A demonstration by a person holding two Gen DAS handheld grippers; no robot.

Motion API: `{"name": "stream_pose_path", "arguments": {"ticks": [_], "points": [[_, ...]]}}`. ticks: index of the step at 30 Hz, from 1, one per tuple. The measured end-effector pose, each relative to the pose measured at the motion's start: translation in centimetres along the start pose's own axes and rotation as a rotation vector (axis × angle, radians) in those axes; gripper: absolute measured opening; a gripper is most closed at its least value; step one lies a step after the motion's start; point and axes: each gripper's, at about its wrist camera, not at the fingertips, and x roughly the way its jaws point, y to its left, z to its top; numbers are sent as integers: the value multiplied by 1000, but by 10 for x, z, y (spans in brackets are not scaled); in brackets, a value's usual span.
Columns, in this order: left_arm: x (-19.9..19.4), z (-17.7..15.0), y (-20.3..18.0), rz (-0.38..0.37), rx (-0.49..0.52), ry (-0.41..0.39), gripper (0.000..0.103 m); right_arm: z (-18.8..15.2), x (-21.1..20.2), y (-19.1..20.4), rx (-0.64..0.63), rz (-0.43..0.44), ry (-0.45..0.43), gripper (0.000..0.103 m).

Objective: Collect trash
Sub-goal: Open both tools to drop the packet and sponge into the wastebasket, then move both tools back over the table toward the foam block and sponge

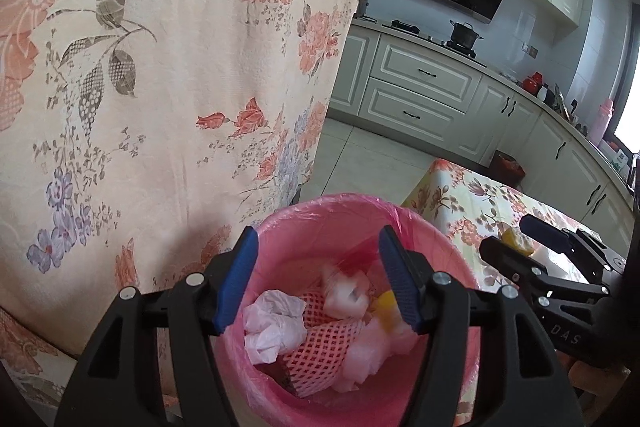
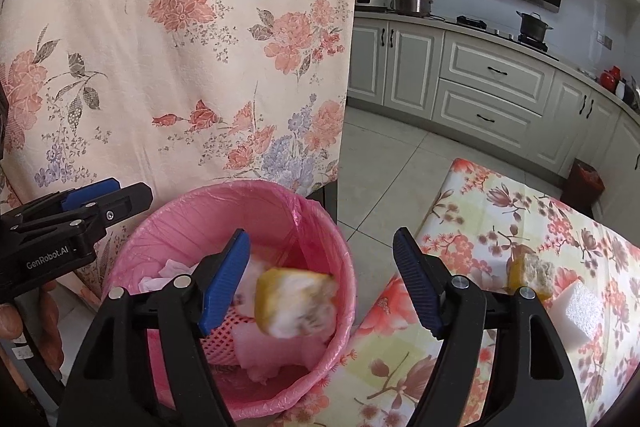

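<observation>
Right wrist view: the right gripper (image 2: 320, 283) stands with jaws apart above the round pink bin lined with a pink plastic bag (image 2: 168, 227). A blurred yellow-and-white peel piece (image 2: 294, 301) sits between the blue pads, touching neither, over the bin's opening. A second yellow peel piece (image 2: 530, 273) lies on the floral-patterned table surface (image 2: 500, 223), just beside a white foam block (image 2: 576, 307).

Left wrist view: the left gripper (image 1: 316, 279) is also spread, holding nothing, over the bin, which contains crumpled white tissue (image 1: 272, 323) and pink foam netting (image 1: 324, 347). A floral curtain (image 1: 160, 67) hangs behind.
</observation>
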Motion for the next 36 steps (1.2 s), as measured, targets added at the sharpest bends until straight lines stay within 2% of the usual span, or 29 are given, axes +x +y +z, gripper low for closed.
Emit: {"name": "stream_pose_path", "arguments": {"ticks": [10,25,36], "points": [[-15,-11,-17,11,16,-29,61,-14,-22,-34,39,-49,-19,76],[-20,-24,-72,-68,68,-34,61,-62,-62,-113,136,-172,-23,77],[-7,-35,-120,-120,128,0,61,-88,-79,-168,207,-242,-17,78]]}}
